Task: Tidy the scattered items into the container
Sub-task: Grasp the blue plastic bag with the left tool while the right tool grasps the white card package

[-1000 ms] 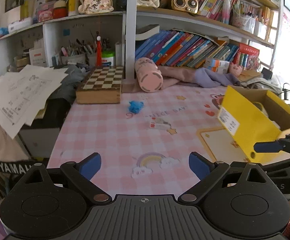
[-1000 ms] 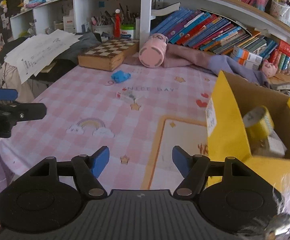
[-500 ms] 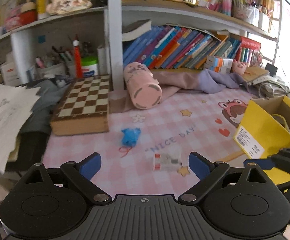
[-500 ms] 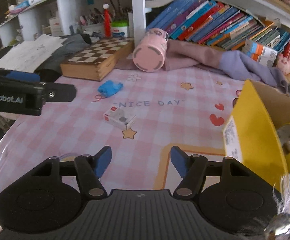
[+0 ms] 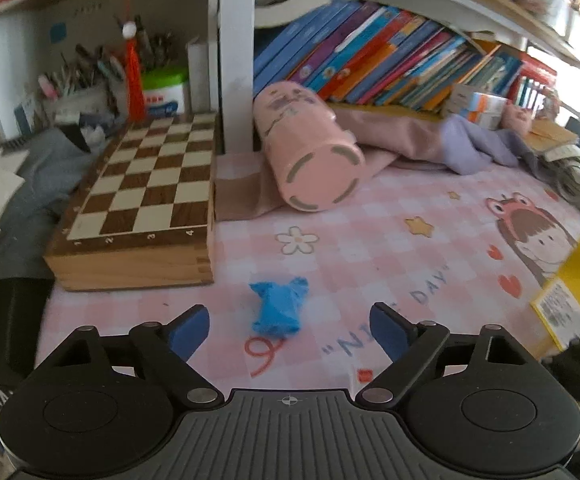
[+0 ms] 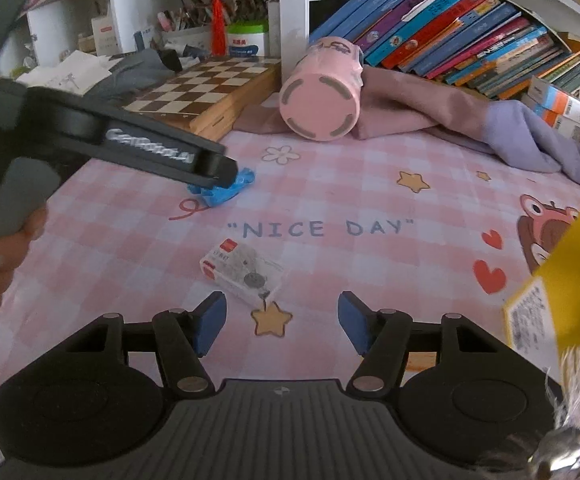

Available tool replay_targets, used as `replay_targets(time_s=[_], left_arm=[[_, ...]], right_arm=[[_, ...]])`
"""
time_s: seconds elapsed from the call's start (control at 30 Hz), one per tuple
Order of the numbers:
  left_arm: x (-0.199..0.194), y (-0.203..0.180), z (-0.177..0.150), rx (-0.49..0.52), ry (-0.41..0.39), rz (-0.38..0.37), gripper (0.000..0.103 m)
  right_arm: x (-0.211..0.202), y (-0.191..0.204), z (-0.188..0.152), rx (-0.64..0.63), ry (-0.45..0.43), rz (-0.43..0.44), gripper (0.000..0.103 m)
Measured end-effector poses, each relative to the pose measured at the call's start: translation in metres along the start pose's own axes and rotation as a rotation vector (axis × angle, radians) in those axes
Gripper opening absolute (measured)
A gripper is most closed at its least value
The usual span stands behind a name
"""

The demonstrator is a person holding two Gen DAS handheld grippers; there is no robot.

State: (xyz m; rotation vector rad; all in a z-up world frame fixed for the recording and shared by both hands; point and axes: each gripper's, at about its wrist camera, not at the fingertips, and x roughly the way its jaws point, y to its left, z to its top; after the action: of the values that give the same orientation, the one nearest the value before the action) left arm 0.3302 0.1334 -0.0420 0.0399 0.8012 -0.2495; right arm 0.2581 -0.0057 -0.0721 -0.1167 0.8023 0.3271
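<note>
Left hand-held gripper (image 5: pixel 289 326), jaws apart and just closing, stood over the pink checked surface (image 5: pixel 370 256) with the crumpled blue item (image 5: pixel 277 308) between its fingers, untouched. Right hand-held gripper (image 6: pixel 281 322), jaws apart and just narrowing, held nothing; the small clear box (image 6: pixel 241 272) lay just beyond at 11 o'clock. The yellow container (image 6: pixel 562 280) sat at 3 o'clock. Farther off lay a chessboard box (image 5: pixel 141 200) and pink cylinder (image 5: pixel 310 156).

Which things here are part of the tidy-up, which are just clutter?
Job:
blue wad, ahead of the open left gripper
clear box, ahead of the open right gripper
yellow container

Lying about:
chessboard
pink cup
cloth
books
pen holder
</note>
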Motion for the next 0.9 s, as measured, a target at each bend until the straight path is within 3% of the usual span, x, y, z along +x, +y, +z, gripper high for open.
replay_targets(time_s=[0.33,0.4,0.53,0.6,0.63,0.7,0.77,0.9], left_arm=[[0.041,-0.004,0.003,0.018,0.083,0.012,0.076],[0.045,-0.004,0.003,0.015,0.093,0.010,0.071],[0.050,-0.005,0.005,0.012,0.101,0.029,0.046],[0.050,-0.003,0.006,0.007,0.103,0.040,0.031],[0.049,-0.001,0.007,-0.004,0.106,0.031,0.029],[0.047,0.003,0.006,-0.024,0.112,0.020,0.028],[0.043,0.005,0.005,-0.031,0.111,0.025,0.028],[0.029,0.003,0.004,-0.050,0.085,0.010,0.027]], right_arm=[[0.033,0.008,0.006,-0.015,0.005,0.015,0.061],[0.035,0.010,0.006,-0.024,-0.008,0.020,0.061],[0.037,0.012,0.007,-0.038,-0.027,0.031,0.061],[0.038,0.013,0.007,-0.047,-0.031,0.039,0.058],[0.038,0.013,0.007,-0.051,-0.034,0.043,0.052],[0.037,0.014,0.008,-0.060,-0.037,0.051,0.045],[0.035,0.014,0.007,-0.070,-0.039,0.065,0.031],[0.031,0.009,0.007,-0.077,-0.023,0.079,0.029]])
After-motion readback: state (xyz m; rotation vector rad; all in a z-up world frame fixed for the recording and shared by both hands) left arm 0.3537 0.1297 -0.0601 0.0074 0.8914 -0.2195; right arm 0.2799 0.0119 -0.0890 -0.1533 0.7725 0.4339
